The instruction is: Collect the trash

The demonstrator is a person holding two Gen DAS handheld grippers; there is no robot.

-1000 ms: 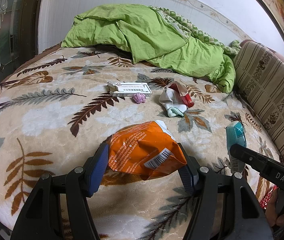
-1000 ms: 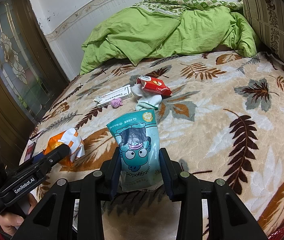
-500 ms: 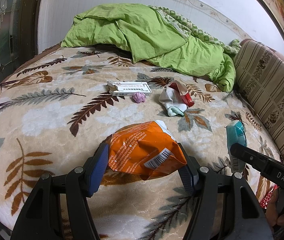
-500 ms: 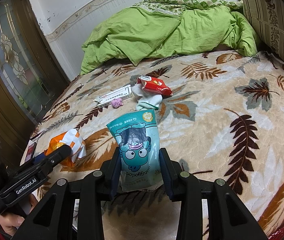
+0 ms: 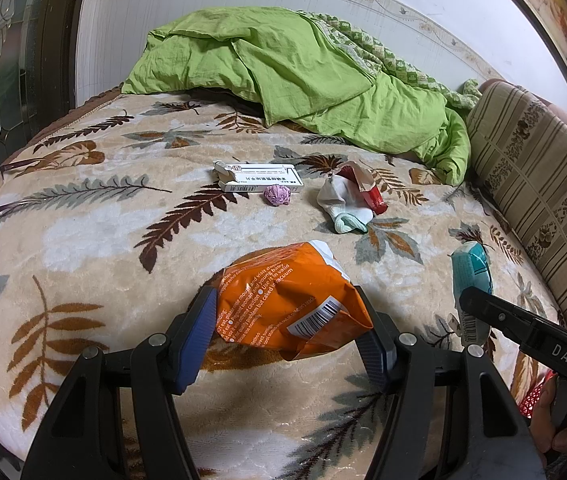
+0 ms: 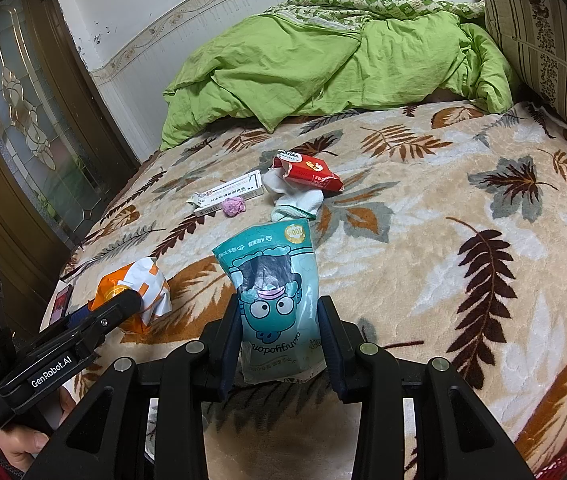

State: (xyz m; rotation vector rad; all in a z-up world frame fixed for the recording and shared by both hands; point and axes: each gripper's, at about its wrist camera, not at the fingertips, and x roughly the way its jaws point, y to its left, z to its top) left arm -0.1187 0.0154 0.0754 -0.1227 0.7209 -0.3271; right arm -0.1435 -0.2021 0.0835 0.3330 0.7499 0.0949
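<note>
Your left gripper (image 5: 287, 332) has its fingers clamped on the orange bag (image 5: 283, 304), and your right gripper (image 6: 279, 340) has its fingers clamped on the teal bag (image 6: 275, 280), both held just above the bed (image 6: 463, 208). More trash lies straight ahead, farther up the bed: the white box (image 5: 259, 178), its long side lying across your view, the pink wad (image 5: 277, 194) and the red packet (image 6: 309, 172). I think both hands must drop their bags somewhere first.

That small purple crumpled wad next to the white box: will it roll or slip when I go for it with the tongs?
The purple wad looks like crumpled wrapper, so probably very light and easily crushed. Its rounded shape could let it roll if nudged, though the plush blanket should damp that. It lies right by the white box, so a wide grab might catch the box too.
</note>
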